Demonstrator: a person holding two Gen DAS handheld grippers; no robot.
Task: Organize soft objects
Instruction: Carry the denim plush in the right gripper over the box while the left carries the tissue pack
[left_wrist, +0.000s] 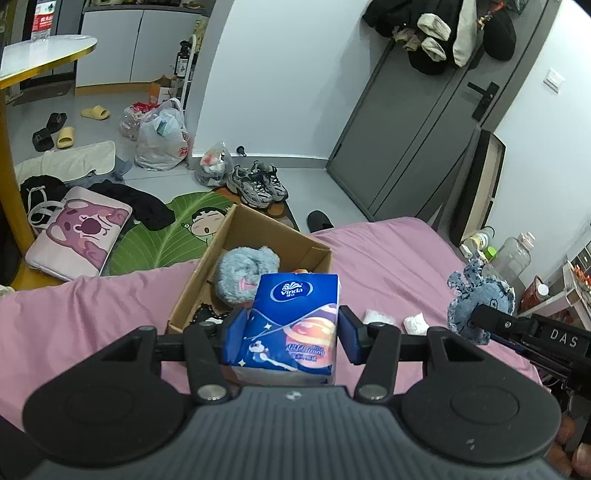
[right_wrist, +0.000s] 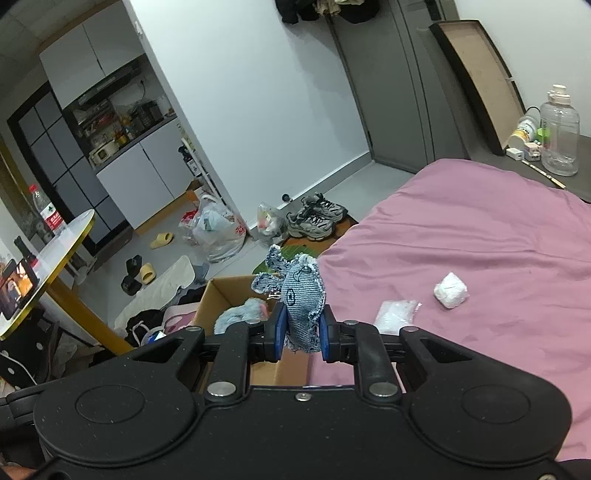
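My left gripper (left_wrist: 291, 336) is shut on a blue Vinda tissue pack (left_wrist: 295, 321), held just above the near right corner of an open cardboard box (left_wrist: 207, 273) on the pink bed (left_wrist: 92, 317). A fluffy grey-blue plush (left_wrist: 245, 273) lies inside the box. My right gripper (right_wrist: 301, 339) is shut on a denim elephant toy (right_wrist: 299, 299), held over the bed by the box (right_wrist: 218, 295); the toy also shows in the left wrist view (left_wrist: 476, 302). Two white wads (right_wrist: 450, 290) (right_wrist: 395, 314) lie on the sheet.
The floor beyond the bed holds a leaf-shaped mat (left_wrist: 166, 236), a pink laptop sleeve (left_wrist: 81, 232), dark clothes, sneakers (left_wrist: 258, 184), plastic bags and slippers. A round yellow-edged table (left_wrist: 40, 55) stands at left. A clear jug (right_wrist: 559, 136) and small bottles sit on the bedside surface.
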